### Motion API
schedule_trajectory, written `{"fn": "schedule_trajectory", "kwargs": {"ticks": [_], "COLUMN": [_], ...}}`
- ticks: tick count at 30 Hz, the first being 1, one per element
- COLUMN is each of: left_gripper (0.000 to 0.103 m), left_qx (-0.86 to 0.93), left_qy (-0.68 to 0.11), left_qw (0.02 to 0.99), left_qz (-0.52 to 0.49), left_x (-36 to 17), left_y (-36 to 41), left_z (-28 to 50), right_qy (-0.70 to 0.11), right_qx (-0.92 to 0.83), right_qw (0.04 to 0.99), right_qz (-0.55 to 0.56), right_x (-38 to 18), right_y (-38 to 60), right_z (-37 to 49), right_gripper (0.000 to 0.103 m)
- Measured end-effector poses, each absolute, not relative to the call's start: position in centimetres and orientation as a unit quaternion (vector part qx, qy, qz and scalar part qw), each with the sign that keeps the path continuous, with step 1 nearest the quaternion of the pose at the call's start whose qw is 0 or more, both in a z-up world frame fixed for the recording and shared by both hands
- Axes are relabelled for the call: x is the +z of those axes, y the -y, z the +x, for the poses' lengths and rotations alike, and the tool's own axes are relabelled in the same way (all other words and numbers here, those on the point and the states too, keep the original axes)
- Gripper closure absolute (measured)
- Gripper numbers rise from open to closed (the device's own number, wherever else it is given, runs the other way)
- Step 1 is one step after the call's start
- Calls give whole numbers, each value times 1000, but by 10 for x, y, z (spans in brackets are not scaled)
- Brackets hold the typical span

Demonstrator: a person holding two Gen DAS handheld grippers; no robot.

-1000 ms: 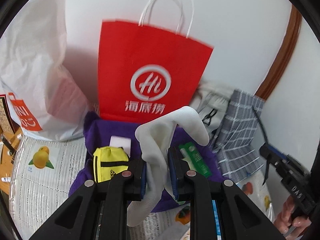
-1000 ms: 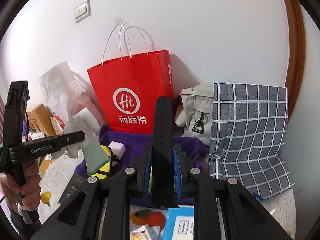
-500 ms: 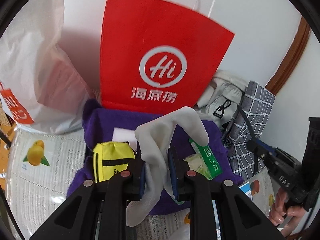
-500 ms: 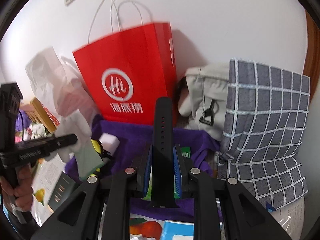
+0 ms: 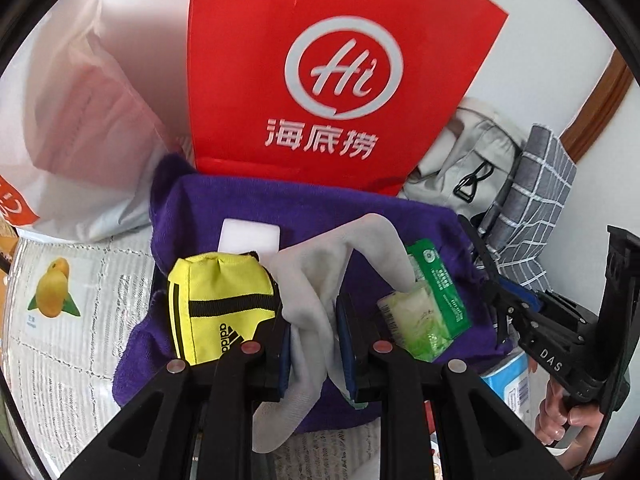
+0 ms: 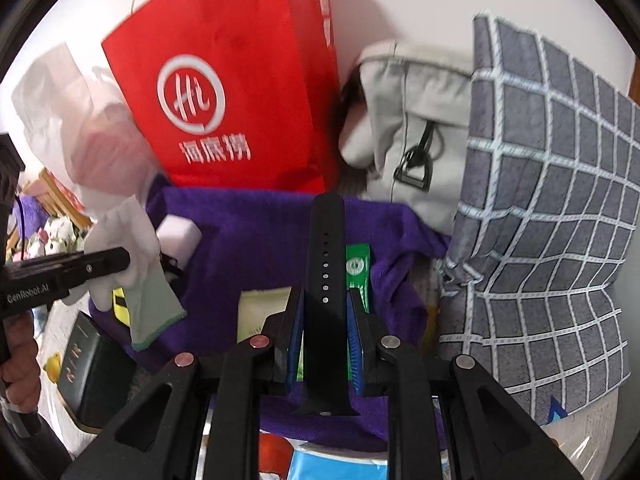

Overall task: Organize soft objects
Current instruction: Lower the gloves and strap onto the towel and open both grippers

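Note:
My left gripper (image 5: 314, 340) is shut on a white glove (image 5: 320, 276) whose fingers droop over a purple towel-lined container (image 5: 304, 208). The same glove (image 6: 136, 264) shows at the left of the right wrist view. My right gripper (image 6: 325, 332) is shut on a black watch strap (image 6: 325, 280) that stands upright above the purple towel (image 6: 260, 236). On the towel lie a yellow adidas pouch (image 5: 218, 308), a white sponge block (image 5: 250, 238) and a green tissue pack (image 5: 426, 312).
A red paper bag (image 5: 320, 68) stands against the wall behind the towel. A white plastic bag (image 5: 72, 120) is at the left. A grey backpack (image 6: 416, 128) and a grey checked cloth bag (image 6: 552, 208) stand at the right. A dark box (image 6: 92, 364) lies at the lower left.
Both grippers have sunk and come closer to the purple towel, tilting further down. The red bag now fills more of each view. Each grip is unchanged.

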State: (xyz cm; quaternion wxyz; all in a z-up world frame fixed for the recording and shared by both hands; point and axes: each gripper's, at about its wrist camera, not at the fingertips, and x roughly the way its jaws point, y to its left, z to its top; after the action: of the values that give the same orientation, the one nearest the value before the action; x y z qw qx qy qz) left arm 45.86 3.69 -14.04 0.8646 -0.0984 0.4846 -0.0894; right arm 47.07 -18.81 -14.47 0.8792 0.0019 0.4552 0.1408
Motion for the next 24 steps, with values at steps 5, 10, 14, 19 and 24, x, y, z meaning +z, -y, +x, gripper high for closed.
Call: {"fn": "schedule_trajectory", "kwargs": {"ticks": [5, 10, 14, 19, 24], "left_gripper": [84, 82, 82, 80, 79], "left_qx": [-94, -94, -96, -100, -105], "left_qy": [-498, -502, -508, -512, -517], "left_qw": [855, 852, 847, 844, 841], "left_qz": [-111, -115, -122, -123, -124], "left_x": [-147, -148, -153, -157, -158], "left_y": [-38, -37, -36, -35, -34], "left_z": [463, 464, 467, 469, 470], "right_qy": [-481, -497, -505, -510, -513], "right_qx": [145, 141, 144, 142, 141], "right_qw": [865, 856, 851, 848, 847], "right_qz": [-4, 0, -4, -4, 0], "right_x": [-163, -175, -183, -187, -187], "right_y": [181, 181, 177, 176, 175], "right_z": [476, 480, 481, 481, 483], "right_gripper": [83, 83, 83, 83, 73]}}
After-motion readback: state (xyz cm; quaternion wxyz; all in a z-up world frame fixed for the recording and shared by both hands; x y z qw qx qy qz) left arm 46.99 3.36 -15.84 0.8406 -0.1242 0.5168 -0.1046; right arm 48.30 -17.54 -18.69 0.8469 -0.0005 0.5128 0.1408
